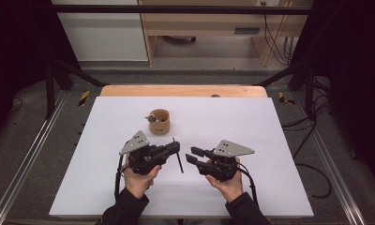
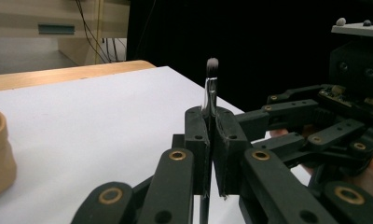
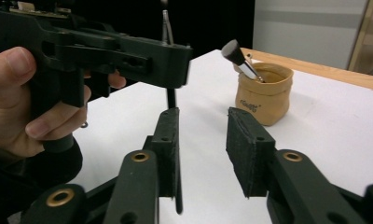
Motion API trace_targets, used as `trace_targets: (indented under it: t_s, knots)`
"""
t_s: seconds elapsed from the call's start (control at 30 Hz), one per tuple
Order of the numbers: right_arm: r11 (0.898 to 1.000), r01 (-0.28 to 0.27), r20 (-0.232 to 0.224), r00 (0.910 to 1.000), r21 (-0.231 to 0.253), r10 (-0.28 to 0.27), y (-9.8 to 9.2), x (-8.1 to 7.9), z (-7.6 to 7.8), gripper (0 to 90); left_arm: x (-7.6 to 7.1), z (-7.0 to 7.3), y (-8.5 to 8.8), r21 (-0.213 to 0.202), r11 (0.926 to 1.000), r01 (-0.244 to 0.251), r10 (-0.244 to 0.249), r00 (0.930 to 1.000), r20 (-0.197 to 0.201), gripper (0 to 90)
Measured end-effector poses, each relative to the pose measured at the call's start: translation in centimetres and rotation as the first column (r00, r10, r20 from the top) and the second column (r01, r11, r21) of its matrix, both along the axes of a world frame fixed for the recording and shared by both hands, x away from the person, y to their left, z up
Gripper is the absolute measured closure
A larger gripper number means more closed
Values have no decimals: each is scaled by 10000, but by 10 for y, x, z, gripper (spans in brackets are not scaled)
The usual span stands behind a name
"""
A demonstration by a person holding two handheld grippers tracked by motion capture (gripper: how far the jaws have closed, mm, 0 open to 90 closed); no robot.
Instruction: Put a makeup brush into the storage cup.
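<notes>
The left claw [image 1: 176,149] is clamped on a thin black brush [image 2: 211,88] above mid-table, the right claw [image 1: 193,155] stands parted and empty just beside it, a tan pouch [image 1: 159,122] holding another brush [image 3: 239,59] sits beyond both, near, with the white table [image 1: 270,140] otherwise bare to its edges.

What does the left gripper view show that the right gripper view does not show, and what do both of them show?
Left gripper view: the left gripper, its pads shut on a thin makeup brush standing upright, with its dark bristle tip on top.

Right gripper view: the right gripper with open jaws and nothing between the pads, and a second brush leaning out of the tan pouch.

Both views share the held brush, the pouch, the white table top and the wooden edge behind it.
</notes>
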State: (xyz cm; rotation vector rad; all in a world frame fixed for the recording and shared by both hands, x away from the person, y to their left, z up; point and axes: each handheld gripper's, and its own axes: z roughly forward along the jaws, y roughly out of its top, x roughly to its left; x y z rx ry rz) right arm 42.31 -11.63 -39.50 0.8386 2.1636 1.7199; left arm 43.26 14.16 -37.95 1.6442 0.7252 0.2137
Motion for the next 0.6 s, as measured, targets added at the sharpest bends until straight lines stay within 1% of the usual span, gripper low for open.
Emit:
trace_targets:
  t_s: [0.17, 0.2, 0.37, 0.47, 0.53, 0.57, 0.6]
  knots:
    - [9995, 315, -51, 9995, -56, -316, -7, 2, 1, 577, 0, 1, 7, 81, 9999, -134, 133, 9997, 186, 848]
    - [9993, 373, -90, 9993, -22, -373, -9, 3, 1, 563, 0, 1, 9, 79, 9998, -176, 174, 9996, 226, 848]
    - [9970, 747, -237, 9969, -182, -751, -18, 7, 0, 506, 1, 4, 17, 18, 9994, -350, 349, 9988, 337, 848]
    - [9944, 1036, -312, 9941, -232, -1043, -25, 9, 0, 445, 1, 4, 21, 87, 9989, -457, 453, 9981, 411, 848]
    - [9921, 1243, -320, 9917, -166, -1248, -29, 10, -1, 411, 2, 4, 22, 180, 9981, -584, 575, 9972, 478, 848]
    - [9914, 1304, -371, 9907, -129, -1308, -31, 11, 0, 383, 2, 4, 24, 257, 9975, -653, 638, 9966, 530, 848]
    - [9893, 1443, -409, 9886, -202, -1450, -34, 12, 0, 354, 3, 5, 25, 288, 9973, -676, 660, 9963, 545, 848]
